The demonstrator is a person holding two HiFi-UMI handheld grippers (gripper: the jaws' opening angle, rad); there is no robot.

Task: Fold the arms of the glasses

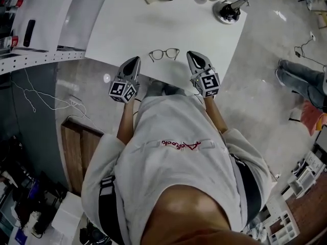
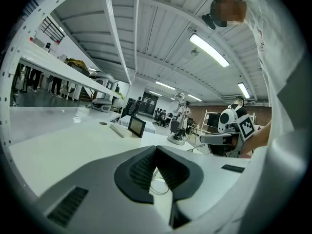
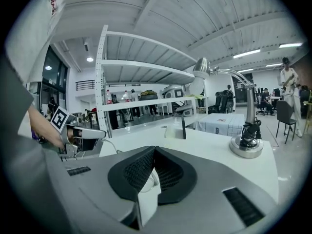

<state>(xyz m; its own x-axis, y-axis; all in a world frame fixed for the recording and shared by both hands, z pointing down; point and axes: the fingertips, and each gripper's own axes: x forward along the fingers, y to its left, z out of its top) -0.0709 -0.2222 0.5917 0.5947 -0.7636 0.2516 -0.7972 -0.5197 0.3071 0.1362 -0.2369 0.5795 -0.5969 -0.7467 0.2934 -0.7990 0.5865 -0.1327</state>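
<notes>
Flanking the glasses (image 1: 164, 54), left gripper (image 1: 136, 60) and right gripper (image 1: 191, 54) (both empty) have jaws pressed together.

The left gripper (image 2: 156, 150) is holding its jaws pressed together at the tips, a thin wire loop of the glasses (image 2: 157, 188) is showing through the gap below them on the white table (image 2: 73, 150), and the right gripper (image 2: 207, 139) is hovering nearby at the right

Thin wire-framed glasses (image 1: 164, 54) on smooth, glossy white table (image 1: 127, 24); ribbed matt dark jaws
</notes>
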